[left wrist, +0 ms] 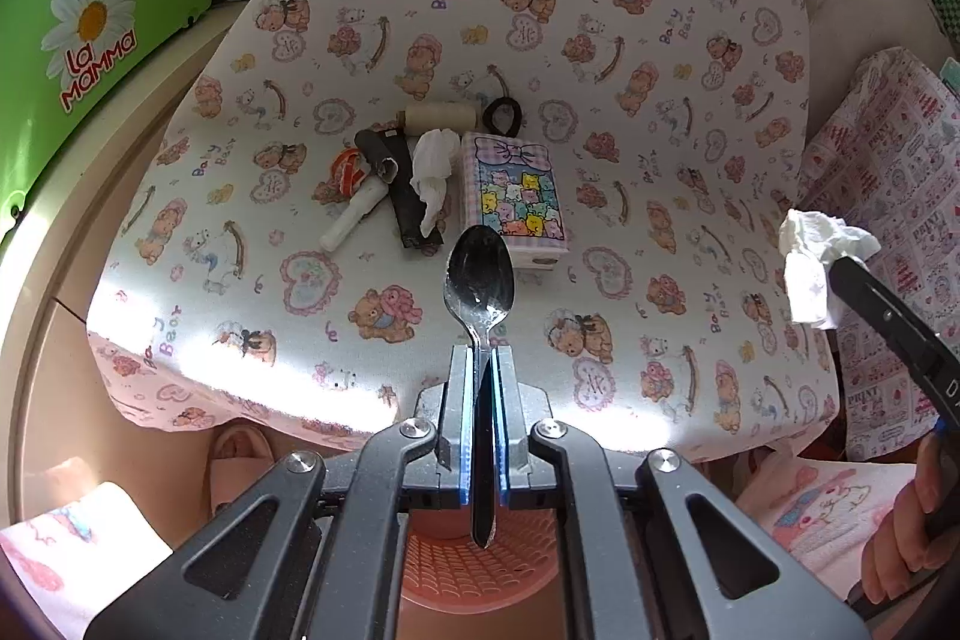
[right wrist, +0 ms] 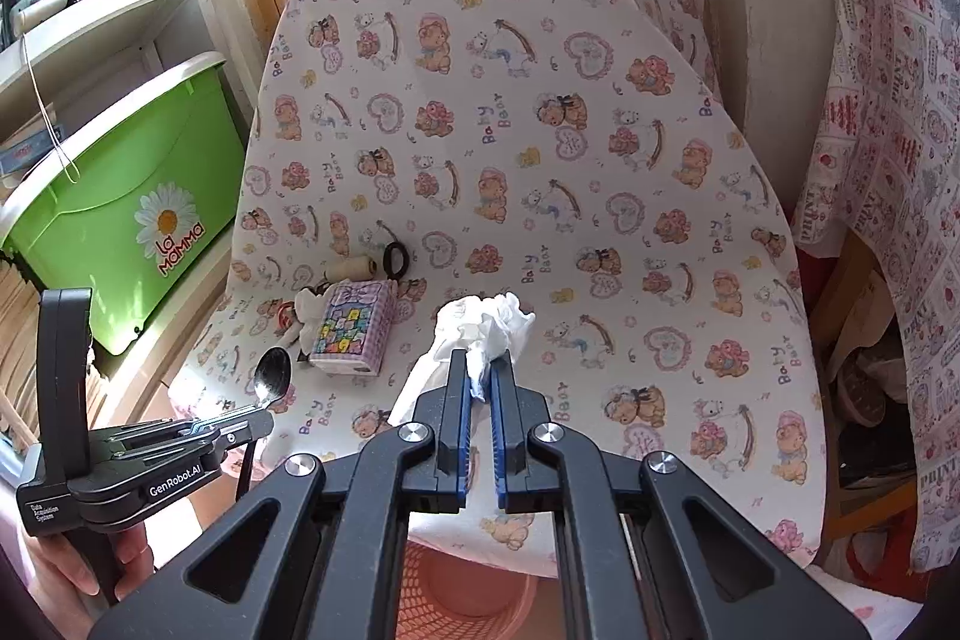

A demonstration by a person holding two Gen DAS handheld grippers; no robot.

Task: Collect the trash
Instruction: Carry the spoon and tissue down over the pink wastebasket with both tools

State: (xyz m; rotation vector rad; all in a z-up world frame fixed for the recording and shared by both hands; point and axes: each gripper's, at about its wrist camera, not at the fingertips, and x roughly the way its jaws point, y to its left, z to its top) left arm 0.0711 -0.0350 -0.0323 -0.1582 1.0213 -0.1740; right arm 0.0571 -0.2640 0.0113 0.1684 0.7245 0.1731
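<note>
The left claw (left wrist: 480,358) is nearly closed, its blue pads clamped on the handle of a metal spoon (left wrist: 479,280). The bowl of the spoon sticks out past the fingertips at centre frame, and the handle end hangs below the pads, over a pink basket (left wrist: 480,568) at the bottom of the frame.

The right claw (right wrist: 480,370) is pinched to a narrow gap on a crumpled white tissue (right wrist: 486,325), which bulges above the fingertips at centre frame. In the left view that tissue shows at the right edge, held up beside the desk (left wrist: 600,40). The basket (right wrist: 468,592) also shows below this claw, at the bottom of the frame.

On the bear-print cloth of the desk, at centre of the left view, lie a second tissue (left wrist: 433,166), a dark wrapper (left wrist: 414,202), a white tube (left wrist: 354,217), a thread spool (left wrist: 441,115), a black hair tie (left wrist: 503,113) and a pastel box (left wrist: 516,196). The tissue touches the wrapper and sits just beside the box. A green bin (left wrist: 90,40) fills the upper left.
</note>
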